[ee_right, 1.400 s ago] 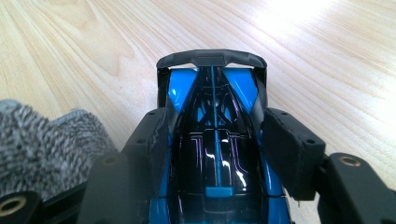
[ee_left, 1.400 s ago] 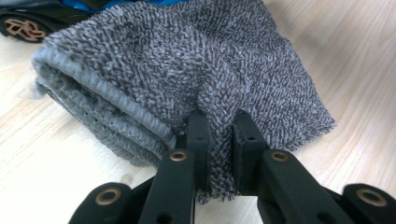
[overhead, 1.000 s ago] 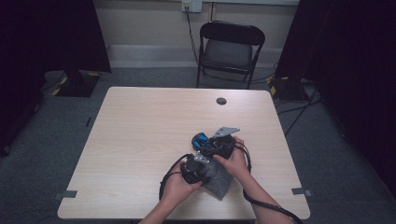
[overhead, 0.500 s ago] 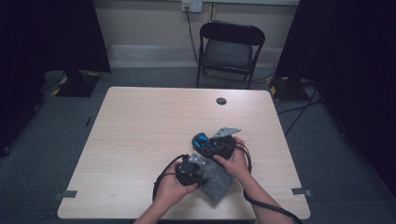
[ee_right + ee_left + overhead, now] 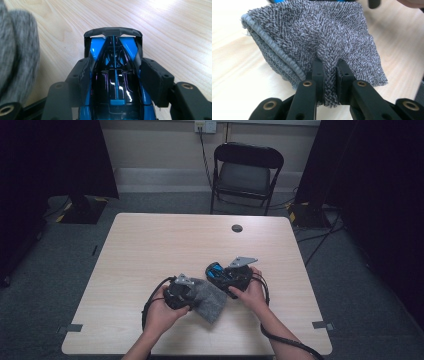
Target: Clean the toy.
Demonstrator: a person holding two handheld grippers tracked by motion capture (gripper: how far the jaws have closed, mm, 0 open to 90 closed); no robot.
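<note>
A grey terry cloth [image 5: 317,32] hangs folded from my left gripper [image 5: 329,72], whose jaws are shut on a pinched ridge of it. In the high view the cloth [image 5: 207,297] lies near the table's front edge, with the left gripper [image 5: 181,292] at its left end. My right gripper [image 5: 116,75] is shut on a blue and black toy car [image 5: 115,62], its pads pressing both sides of the body. From above, the car [image 5: 218,271] pokes out of the right gripper [image 5: 235,276], just right of the cloth. The cloth's edge [image 5: 17,45] shows at the left of the right gripper view.
The light wooden table [image 5: 150,250] has open room across its far half and left side. A small dark disc [image 5: 237,228] sits near the far edge. A black folding chair [image 5: 245,170] stands behind the table. Cables trail from both grippers off the front edge.
My left hand has pulled the cloth to the left and slightly up, away from the toy car. The right hand with the car has stayed put.
</note>
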